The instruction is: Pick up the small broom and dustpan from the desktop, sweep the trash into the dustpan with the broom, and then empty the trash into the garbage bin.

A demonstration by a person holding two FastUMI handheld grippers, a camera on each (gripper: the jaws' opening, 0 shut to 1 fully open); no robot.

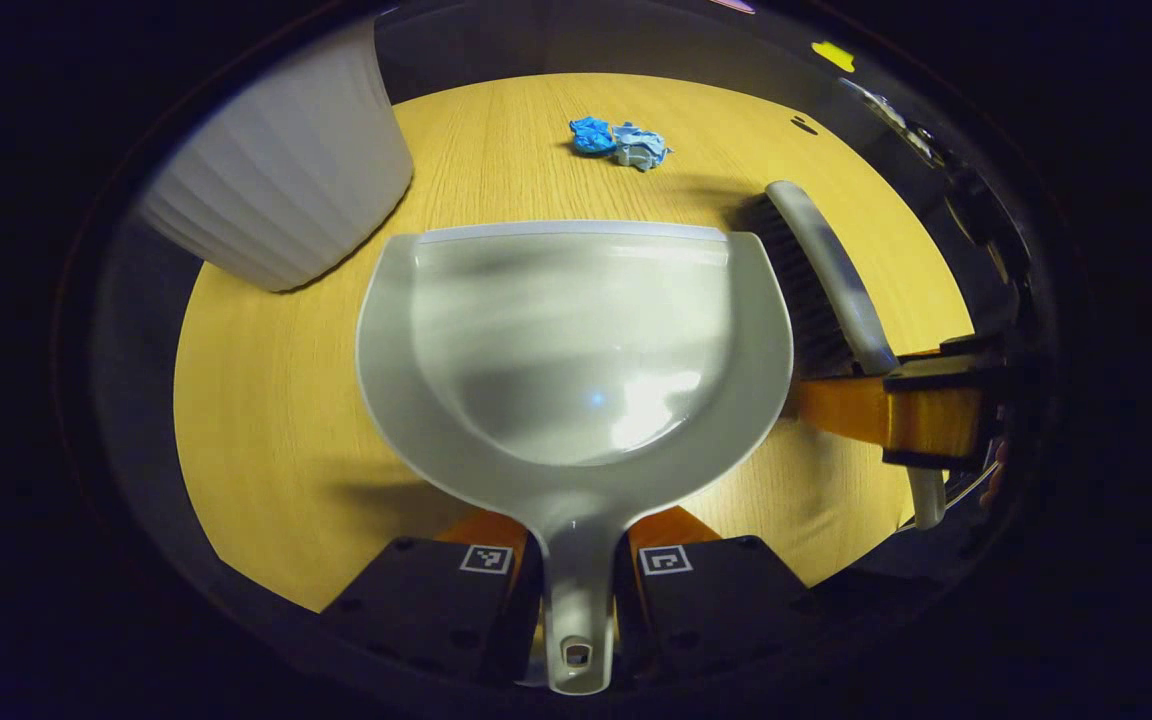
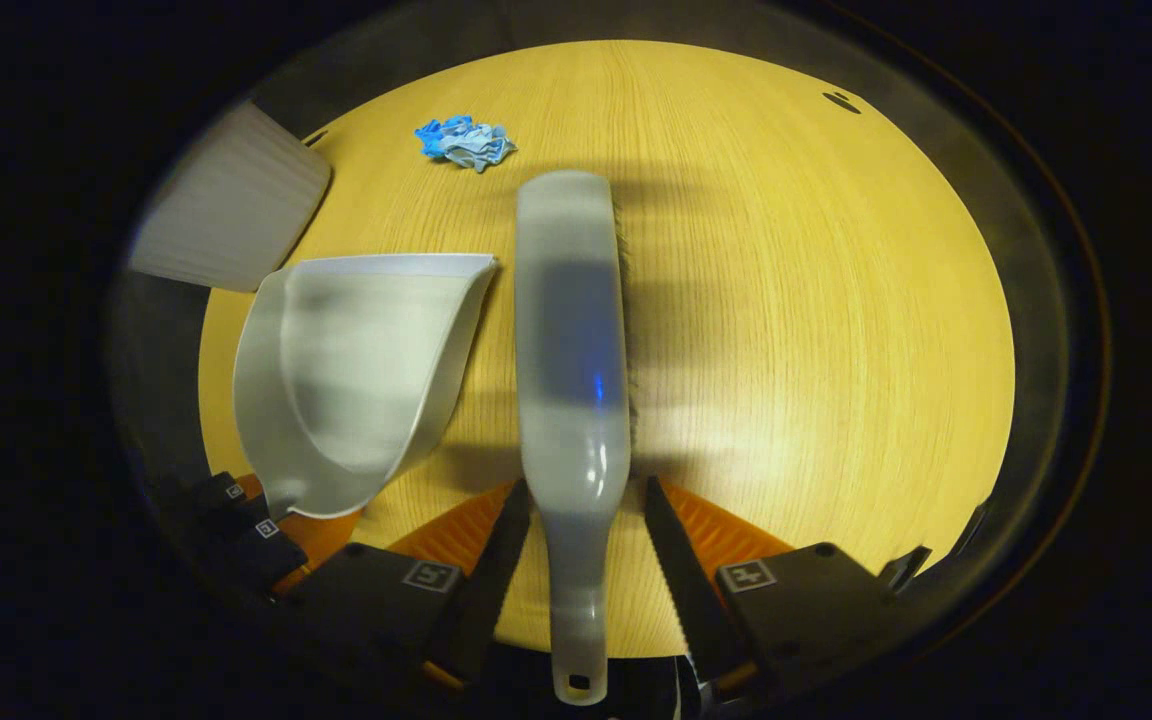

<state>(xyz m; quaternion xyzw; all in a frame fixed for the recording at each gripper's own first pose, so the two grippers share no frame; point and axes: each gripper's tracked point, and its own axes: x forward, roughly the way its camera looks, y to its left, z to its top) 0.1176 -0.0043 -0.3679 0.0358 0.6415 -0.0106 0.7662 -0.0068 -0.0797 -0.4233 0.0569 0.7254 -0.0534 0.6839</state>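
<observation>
The left claw (image 1: pixel 576 590) is gripping the dustpan (image 1: pixel 576 340) by its handle, both fingers pressed against it. The right claw (image 2: pixel 581 540) is straddling the broom (image 2: pixel 574 330) handle, but its jaws look slightly apart from it, so I cannot tell whether the grip is firm. Farther out on the bench (image 2: pixel 816 300), the blue trash (image 1: pixel 619 142) is lying beyond the dustpan's lip, near the white garbage bin (image 1: pixel 281 170). Best approach, I judge: keeping the lip flat on the bench and drawing the bristles from behind the trash toward it.
</observation>
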